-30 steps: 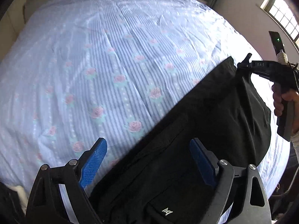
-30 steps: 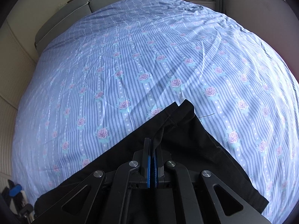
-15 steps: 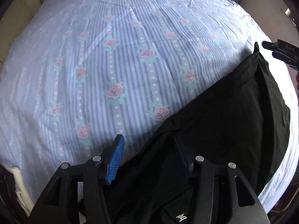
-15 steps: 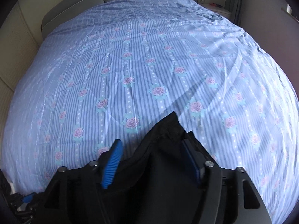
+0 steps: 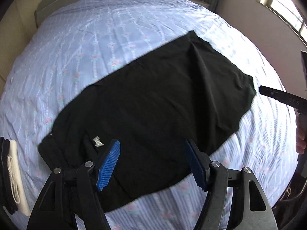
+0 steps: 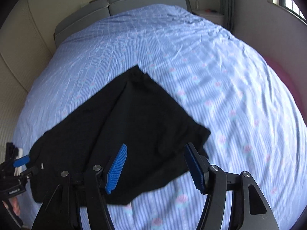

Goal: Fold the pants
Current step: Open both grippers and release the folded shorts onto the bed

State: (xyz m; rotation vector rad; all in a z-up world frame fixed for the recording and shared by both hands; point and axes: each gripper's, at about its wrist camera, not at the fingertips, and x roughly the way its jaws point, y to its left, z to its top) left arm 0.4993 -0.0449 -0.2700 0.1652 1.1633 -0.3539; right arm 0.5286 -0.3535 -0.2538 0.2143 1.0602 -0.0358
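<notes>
L gripper [image 5: 152,161]: blue pads [image 5: 108,164] spread wide apart, nothing between them, hovering over the near edge of the black pants [image 5: 153,103]. R gripper [image 6: 155,165]: blue pads [image 6: 117,164] also wide apart, gripping nothing, above the pants' near edge at the other end. In the L wrist view the R gripper's black tip pokes in from the right, just beside the pants' far-right corner; can't tell if it touches.

Pants lie flat on the bedsheet [image 5: 115,34], folded into a broad dark band running diagonally, w/ a crease ridge toward the far end. Small white logo [image 5: 98,141] on the fabric near the L gripper's left pad. Sheet is pale blue, striped, w/ pink roses, a bit wrinkled.

Further out: grey headboard [image 6: 134,2] at the far end of the bed, window [image 5: 284,5] at upper right, and a dark-and-cream stack of cloth [image 5: 11,174] at the bed's left edge. Both views slightly motion-blurred.
</notes>
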